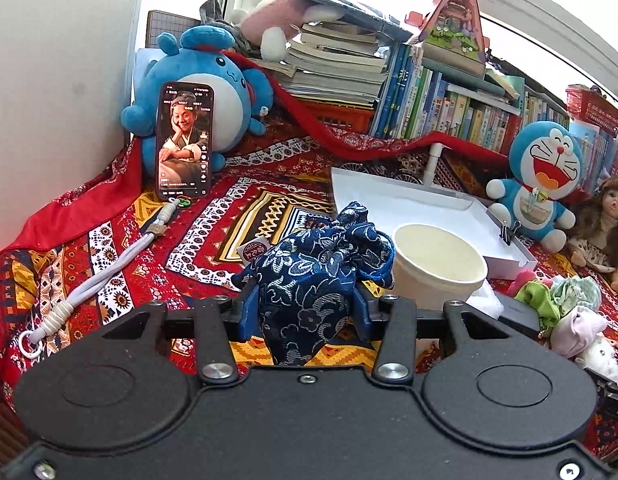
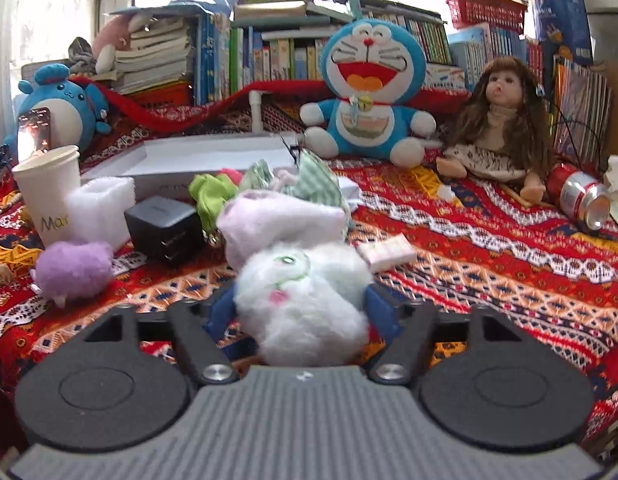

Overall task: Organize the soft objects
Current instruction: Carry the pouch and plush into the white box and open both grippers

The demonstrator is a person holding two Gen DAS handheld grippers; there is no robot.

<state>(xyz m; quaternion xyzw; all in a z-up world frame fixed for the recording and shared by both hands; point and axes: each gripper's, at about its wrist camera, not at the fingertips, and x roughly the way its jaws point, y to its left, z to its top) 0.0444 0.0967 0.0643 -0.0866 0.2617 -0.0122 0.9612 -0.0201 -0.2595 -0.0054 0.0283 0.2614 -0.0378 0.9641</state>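
My left gripper (image 1: 305, 312) is shut on a dark blue floral drawstring pouch (image 1: 309, 272), held just above the patterned cloth beside a paper cup (image 1: 437, 268). Behind the cup lies a shallow white box tray (image 1: 429, 208). In the right wrist view a white fluffy toy (image 2: 305, 304) sits on the cloth between the wide-spread fingers of my right gripper (image 2: 301, 308), which stands open. Just beyond it are a pale pink soft piece (image 2: 281, 224), a green scrunchie (image 2: 213, 192) and a checked green cloth. A purple fluffy ball (image 2: 75, 268) lies to the left.
A black charger cube (image 2: 165, 224) and white foam block stand near the cup (image 2: 49, 188). A Doraemon plush (image 2: 369, 80), a doll (image 2: 501, 120) and a tipped can (image 2: 581, 200) sit at the back right. A phone (image 1: 185, 140) leans on a blue plush (image 1: 205, 76); books line the back.
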